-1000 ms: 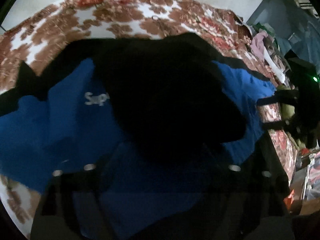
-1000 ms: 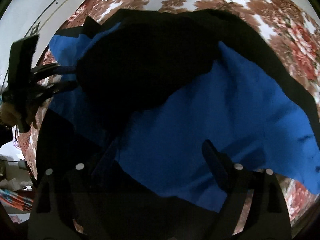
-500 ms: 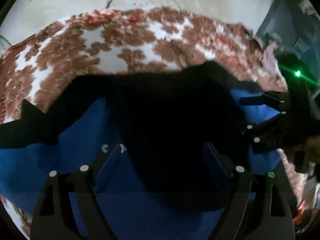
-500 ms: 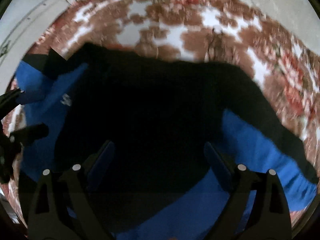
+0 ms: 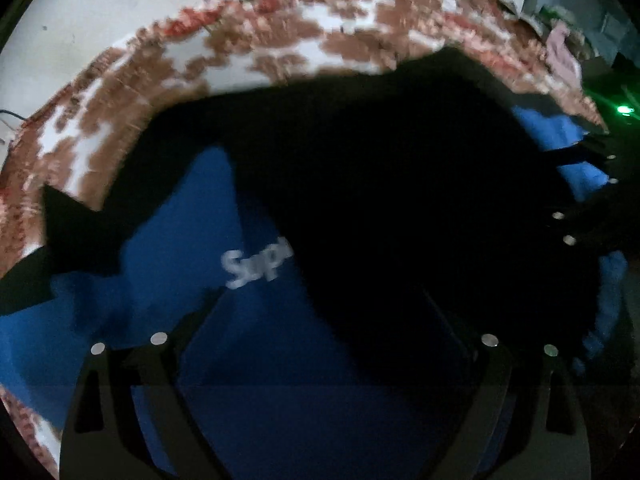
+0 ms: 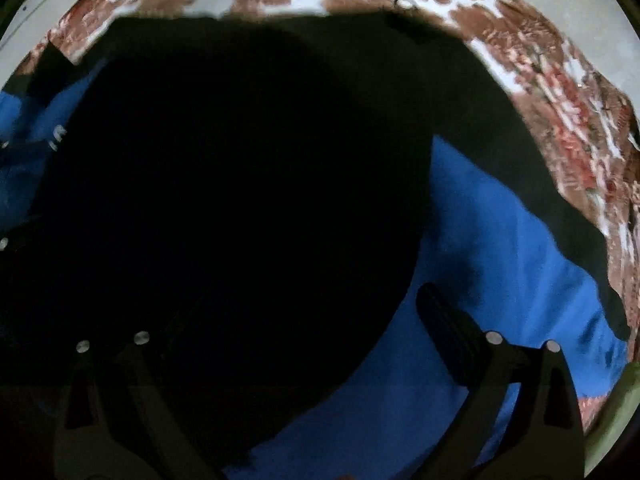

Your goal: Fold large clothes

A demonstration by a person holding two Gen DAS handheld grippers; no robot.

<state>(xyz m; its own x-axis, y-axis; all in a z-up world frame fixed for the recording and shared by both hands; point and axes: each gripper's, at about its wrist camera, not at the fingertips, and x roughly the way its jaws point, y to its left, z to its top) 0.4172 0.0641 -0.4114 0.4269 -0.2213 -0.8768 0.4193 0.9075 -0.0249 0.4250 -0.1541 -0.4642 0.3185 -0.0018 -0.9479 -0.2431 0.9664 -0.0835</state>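
A large blue and black garment [image 5: 248,360] with white lettering [image 5: 256,264] lies spread on a floral bedspread [image 5: 280,56]. My left gripper [image 5: 320,308] hangs just above it, jaws opening wide over the blue cloth, pinching nothing. At that view's right edge the right gripper [image 5: 588,192] shows, over the garment's blue side. In the right wrist view the garment's black part [image 6: 240,200] fills the middle, with blue cloth [image 6: 500,248] to the right. My right gripper [image 6: 312,320] is opening too, one finger [image 6: 444,320] over blue, the other lost against black.
The red-brown and white bedspread [image 6: 552,92] runs around the garment's far side. A pale wall [image 5: 100,12] stands behind the bed. A heap of other clothes [image 5: 564,52] and a green light [image 5: 624,110] sit at the far right of the left wrist view.
Both grippers have dropped closer to the garment and tipped further down. Their jaws stand wider apart than before. The white lettering is back in view ahead of my left fingers.
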